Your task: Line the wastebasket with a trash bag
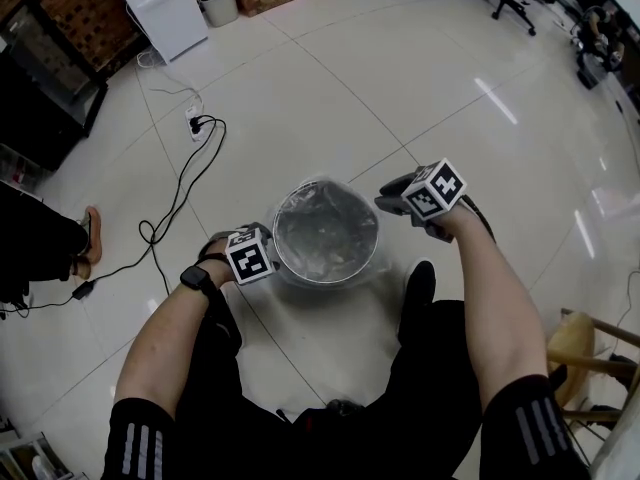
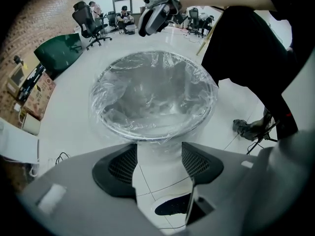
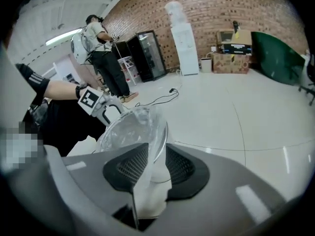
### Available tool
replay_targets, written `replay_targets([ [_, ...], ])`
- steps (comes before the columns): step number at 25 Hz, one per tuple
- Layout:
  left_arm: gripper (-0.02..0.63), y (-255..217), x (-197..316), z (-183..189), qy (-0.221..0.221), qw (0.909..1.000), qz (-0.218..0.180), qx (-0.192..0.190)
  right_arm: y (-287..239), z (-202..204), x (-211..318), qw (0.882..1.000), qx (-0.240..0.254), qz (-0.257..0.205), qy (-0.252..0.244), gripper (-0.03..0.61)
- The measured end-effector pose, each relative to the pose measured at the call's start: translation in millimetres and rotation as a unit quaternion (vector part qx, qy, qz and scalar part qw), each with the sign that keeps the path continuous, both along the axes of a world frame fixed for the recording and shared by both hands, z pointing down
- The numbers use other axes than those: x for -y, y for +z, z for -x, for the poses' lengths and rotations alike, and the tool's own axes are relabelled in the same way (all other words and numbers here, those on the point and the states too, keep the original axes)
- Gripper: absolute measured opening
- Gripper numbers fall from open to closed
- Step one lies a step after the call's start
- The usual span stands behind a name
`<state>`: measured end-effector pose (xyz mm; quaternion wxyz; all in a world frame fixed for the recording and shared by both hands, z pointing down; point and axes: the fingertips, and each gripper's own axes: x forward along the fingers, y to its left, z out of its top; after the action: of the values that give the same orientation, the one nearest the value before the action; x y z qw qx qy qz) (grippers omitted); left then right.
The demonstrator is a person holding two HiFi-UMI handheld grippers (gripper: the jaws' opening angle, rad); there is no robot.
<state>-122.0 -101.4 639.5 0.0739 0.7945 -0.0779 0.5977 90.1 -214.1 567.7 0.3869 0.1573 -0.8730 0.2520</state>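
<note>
Floor station, seen from above. The wastebasket (image 1: 327,279) stands upright on the white tile floor (image 1: 420,98), just in front of the person's shoes and between the two grippers. The clear trash bag (image 1: 325,230) lies inside it, its film folded out over the rim all the way round and crinkled across the opening.

The left gripper (image 2: 158,151) points steeply down at the basket's near-left rim. We see its jaws well apart, with the rim just past the tips and floor showing in the gap; the pads press on nothing.

The right gripper (image 3: 152,156) sits at the right rim, held higher. Its jaws are narrowed onto a fold of bag film that runs down between the pads.

A black cable (image 1: 180,198) trails across the floor at left.
</note>
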Motion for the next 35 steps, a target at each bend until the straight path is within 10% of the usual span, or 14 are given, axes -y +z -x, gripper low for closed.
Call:
replay_targets([
  [8, 0.278, 0.9, 6.1, -2.2, 0.003, 1.0000, -0.001, 0.003, 34.1, 7.7, -6.6, 0.997, 0.005, 0.076, 0.027, 0.086],
  [19, 0.278, 4.4, 13.8, -1.1, 0.000, 1.0000, 0.002, 0.004, 69.6, -14.1, 32.0, 0.991, -0.076, 0.026, 0.106, 0.006],
  [35, 0.278, 20.7, 8.0, -1.6, 0.006, 0.9996, 0.021, 0.017, 130.4, -29.9, -21.8, 0.973, -0.207, 0.098, 0.011, 0.010],
])
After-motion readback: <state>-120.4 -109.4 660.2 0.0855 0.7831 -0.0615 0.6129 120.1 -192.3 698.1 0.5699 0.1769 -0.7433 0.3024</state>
